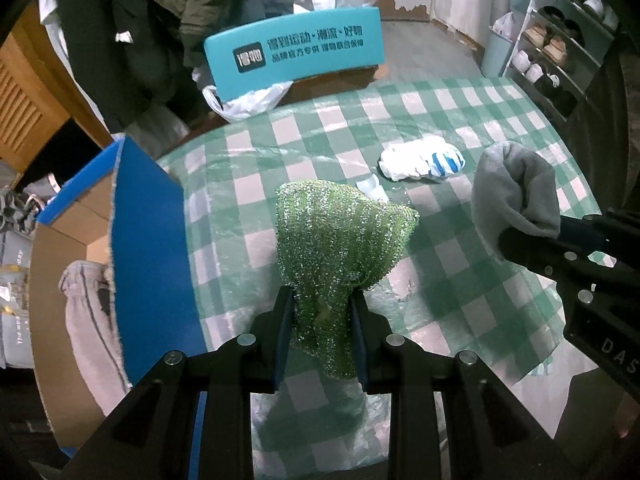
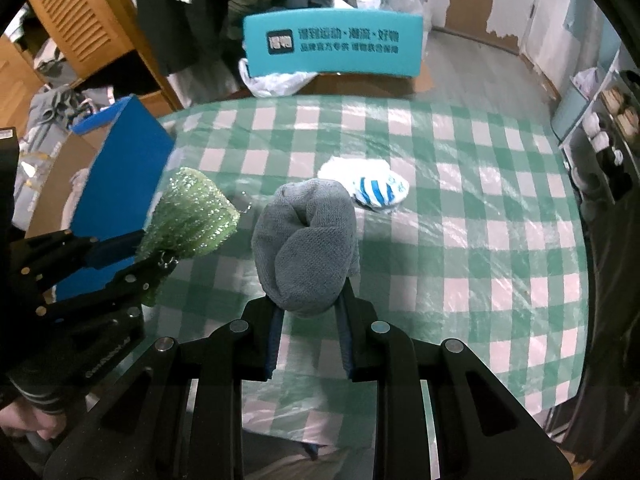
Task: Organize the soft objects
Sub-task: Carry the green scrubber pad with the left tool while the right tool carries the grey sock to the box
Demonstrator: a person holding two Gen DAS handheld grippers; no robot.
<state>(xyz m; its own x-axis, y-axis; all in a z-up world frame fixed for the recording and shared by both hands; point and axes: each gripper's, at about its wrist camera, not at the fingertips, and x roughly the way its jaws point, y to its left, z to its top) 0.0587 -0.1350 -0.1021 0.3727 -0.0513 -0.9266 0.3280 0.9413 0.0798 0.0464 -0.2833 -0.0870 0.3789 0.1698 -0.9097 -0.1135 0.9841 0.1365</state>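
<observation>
We see 3 soft things. A sparkly green mesh scrubbing cloth (image 1: pixel 340 240) hangs bunched and pinched at its lower part, lifted clear of the checked surface, its upper part fanning out wide. A rolled grey knitted sock bundle (image 2: pixel 306 250) is also held off the surface, folded in on itself with a dimple at its middle; the 2 sit side by side, apart. A white cloth bundle with blue stripes (image 2: pixel 370 188) lies flat on the surface, beyond both.
</observation>
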